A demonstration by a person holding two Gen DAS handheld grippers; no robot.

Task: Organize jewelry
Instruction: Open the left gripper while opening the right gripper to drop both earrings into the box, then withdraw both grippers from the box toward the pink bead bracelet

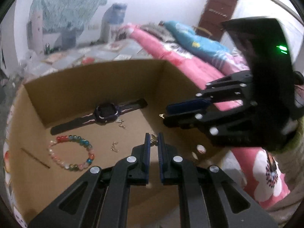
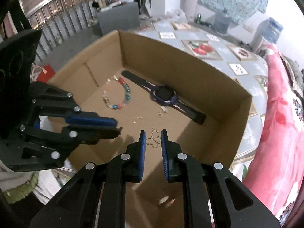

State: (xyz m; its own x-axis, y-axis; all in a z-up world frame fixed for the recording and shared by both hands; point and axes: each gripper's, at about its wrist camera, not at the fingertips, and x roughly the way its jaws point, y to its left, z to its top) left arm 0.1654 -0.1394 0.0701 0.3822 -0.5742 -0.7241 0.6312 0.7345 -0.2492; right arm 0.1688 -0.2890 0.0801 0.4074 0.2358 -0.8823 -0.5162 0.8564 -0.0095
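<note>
A cardboard box [image 1: 76,87] holds a purple watch [image 1: 107,112], a coloured bead bracelet [image 1: 73,153] and small gold bits [image 1: 114,147]. My left gripper [image 1: 153,139] hangs over the box, shut on a small gold butterfly charm [image 1: 153,140]. My right gripper [image 2: 153,139] is shut on a gold wire butterfly pendant [image 2: 154,140] held above the box floor; it also shows in the left wrist view [image 1: 167,112] with a gold bit at its tip. The watch [image 2: 164,96], the bracelet [image 2: 118,95] and the left gripper [image 2: 115,126] show in the right wrist view.
The box [image 2: 245,102] sits on a bed with a patterned grey sheet [image 2: 201,41]. Pink bedding [image 1: 171,53] lies beside the box. A water dispenser [image 1: 112,22] stands by the far wall. A window railing [image 2: 62,9] is at the back left.
</note>
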